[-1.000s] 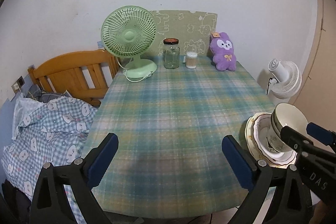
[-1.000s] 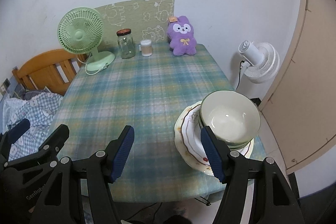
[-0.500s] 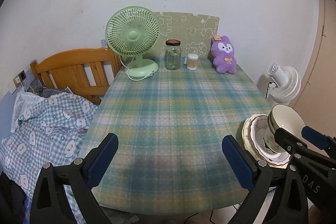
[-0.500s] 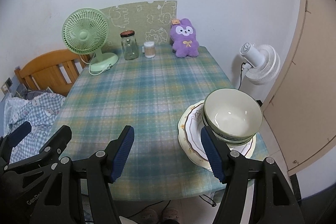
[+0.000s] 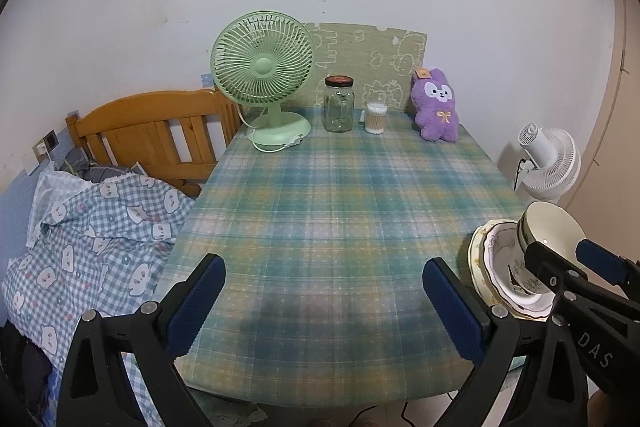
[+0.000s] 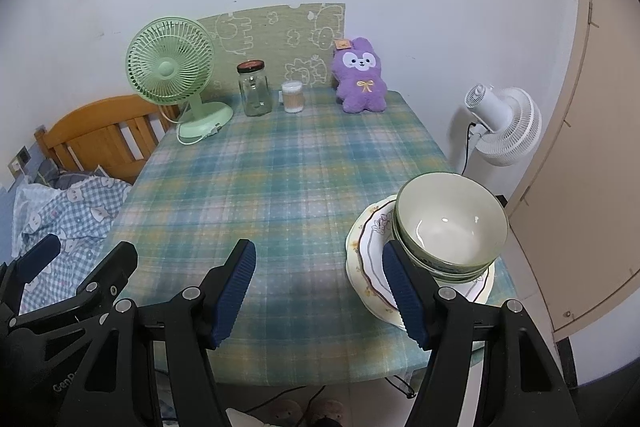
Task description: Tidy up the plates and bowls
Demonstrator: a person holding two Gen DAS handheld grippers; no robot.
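- A counter covered with a green and blue plaid cloth fills both views.
- At its near right corner sits a stack of bowls, cream inside with green rims, nested on a stack of flower-patterned plates.
- The right tongs hang above the near edge, spread wide with nothing between them; the right blue pad sits just in front of the plates and bowls.
- The left tongs hang over the bare near-left part of the counter, spread even wider and empty.
- Along the far edge stand a green desk fan, a glass jar, a cotton swab tub and a purple plush bunny.
- A wooden bed frame with checked bedding lies to the left; a white fan stands to the right.
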